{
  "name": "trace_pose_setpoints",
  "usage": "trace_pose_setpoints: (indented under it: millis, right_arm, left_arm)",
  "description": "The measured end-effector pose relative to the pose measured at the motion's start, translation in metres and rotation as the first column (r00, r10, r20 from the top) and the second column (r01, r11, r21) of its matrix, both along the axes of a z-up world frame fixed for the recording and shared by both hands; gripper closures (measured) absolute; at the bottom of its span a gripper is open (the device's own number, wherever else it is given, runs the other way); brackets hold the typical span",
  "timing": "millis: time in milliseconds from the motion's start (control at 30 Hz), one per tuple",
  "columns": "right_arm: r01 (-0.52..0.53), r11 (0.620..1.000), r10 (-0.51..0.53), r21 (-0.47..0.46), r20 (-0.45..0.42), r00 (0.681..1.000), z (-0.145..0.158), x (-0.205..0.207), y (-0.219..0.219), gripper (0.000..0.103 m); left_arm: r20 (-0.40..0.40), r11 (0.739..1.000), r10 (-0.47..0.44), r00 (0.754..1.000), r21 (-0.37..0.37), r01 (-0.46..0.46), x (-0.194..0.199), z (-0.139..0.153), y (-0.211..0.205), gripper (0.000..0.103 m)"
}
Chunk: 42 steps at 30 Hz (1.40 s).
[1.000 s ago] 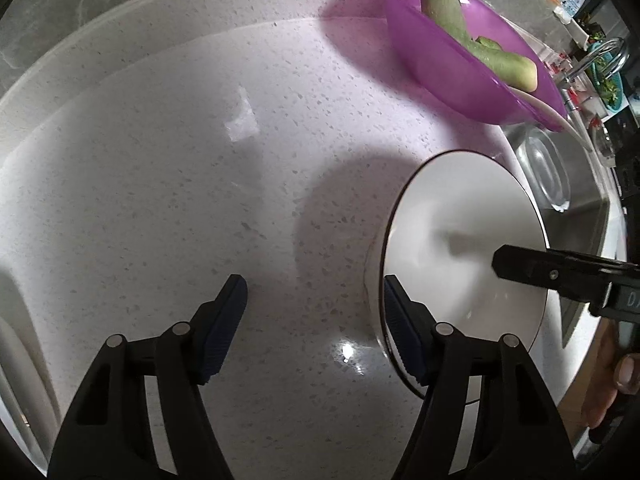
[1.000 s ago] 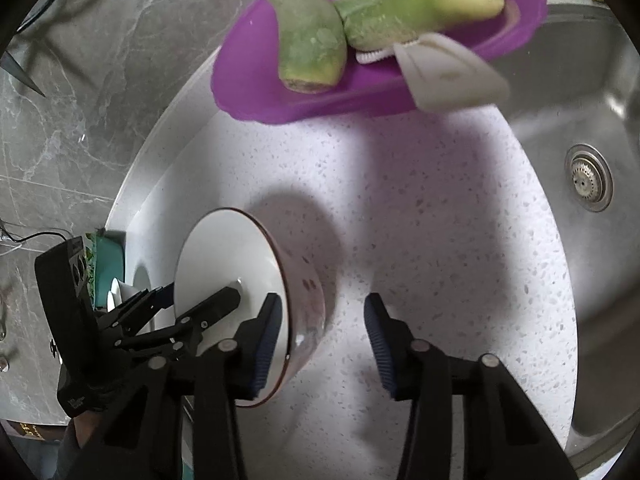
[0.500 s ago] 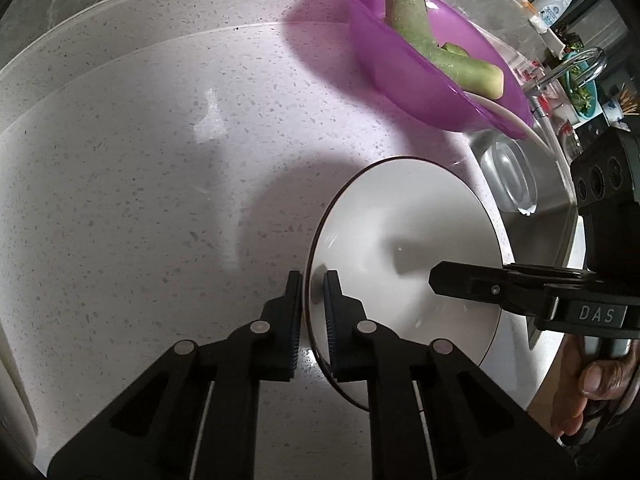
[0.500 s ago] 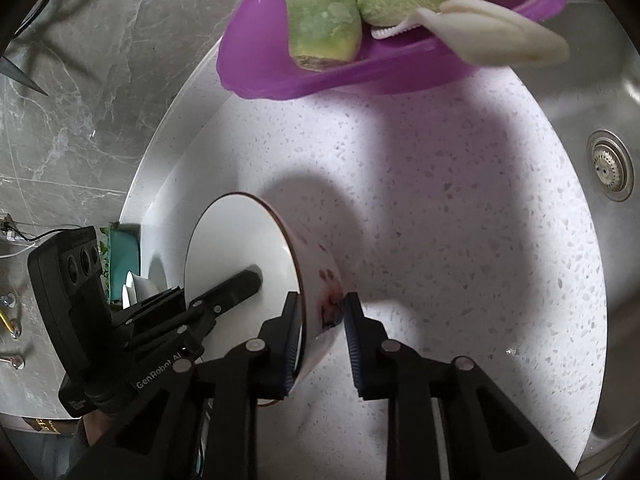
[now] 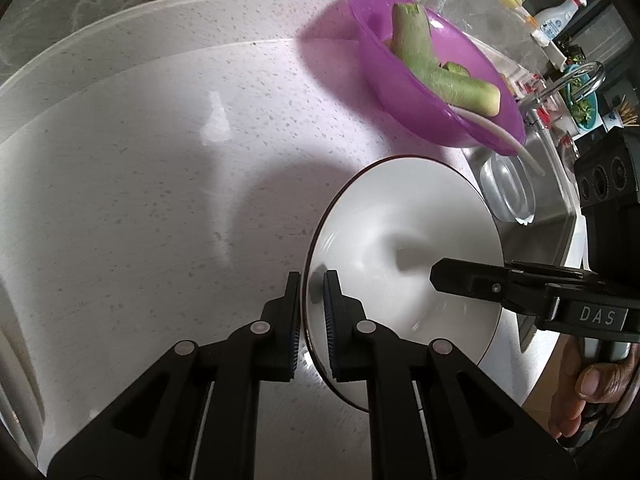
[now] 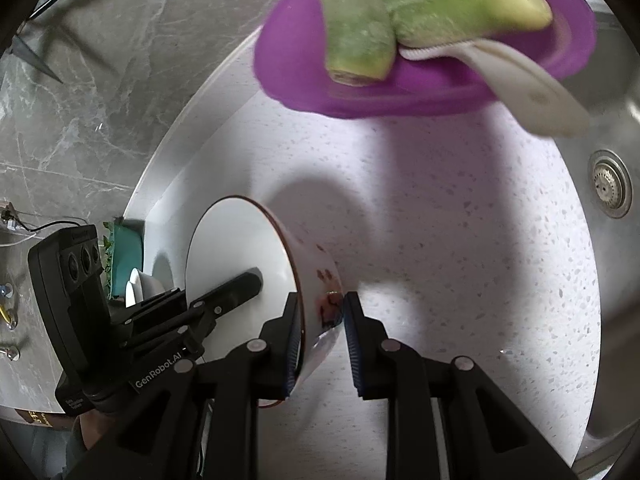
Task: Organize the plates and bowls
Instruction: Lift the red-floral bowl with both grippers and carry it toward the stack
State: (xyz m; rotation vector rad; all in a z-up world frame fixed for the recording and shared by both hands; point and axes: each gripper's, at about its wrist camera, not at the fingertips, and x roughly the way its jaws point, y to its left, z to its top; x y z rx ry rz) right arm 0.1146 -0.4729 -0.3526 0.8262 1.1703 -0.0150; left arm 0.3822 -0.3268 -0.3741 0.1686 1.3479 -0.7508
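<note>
A white bowl with a dark rim and a flower print on its outer wall is held between both grippers above the speckled counter. My left gripper is shut on its near rim, one finger inside and one outside. My right gripper is shut on the opposite rim and wall. In the left wrist view the right gripper's inner finger lies across the bowl's inside. In the right wrist view the left gripper's inner finger does the same.
A purple basin with green gourd pieces and a white brush stands at the counter's far side. The steel sink lies to the right. White dishes and a teal tray stand at the left. Bottles stand beyond the sink.
Both grippers went from open around the bowl's rim to shut on it. The bowl now sits higher above the counter, and the view has pulled back from the purple basin.
</note>
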Motion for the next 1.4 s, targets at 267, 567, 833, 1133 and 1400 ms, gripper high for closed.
trace_pose_setpoints:
  millis: [267, 567, 833, 1133, 1400]
  right_arm:
    - [-0.054, 0.998, 0.055, -0.015, 0.03, 0.998, 0.021, 0.02, 0.024, 0.079]
    - [-0.174, 0.984, 0.176, -0.033, 0.068, 0.982, 0.046, 0.057, 0.084, 0.079]
    - [-0.316, 0.947, 0.32, -0.053, 0.109, 0.941, 0.069, 0.099, 0.166, 0.079]
    - [-0.452, 0.889, 0.457, -0.074, 0.12, 0.881, 0.079, 0.141, 0.267, 0.079]
    - [-0.512, 0.856, 0.517, -0.072, 0.086, 0.852, 0.067, 0.162, 0.317, 0.079]
  left_arm:
    - [0.016, 0.998, 0.055, 0.998, -0.012, -0.055, 0.008, 0.027, 0.038, 0.094]
    - [0.052, 0.986, 0.166, 0.985, -0.027, -0.165, 0.019, 0.059, 0.117, 0.094]
    - [0.098, 0.958, 0.287, 0.953, -0.033, -0.285, 0.026, 0.09, 0.213, 0.094]
    - [0.115, 0.912, 0.41, 0.905, -0.027, -0.41, 0.032, 0.105, 0.331, 0.093]
    - [0.092, 0.888, 0.458, 0.884, -0.003, -0.459, 0.028, 0.086, 0.381, 0.092]
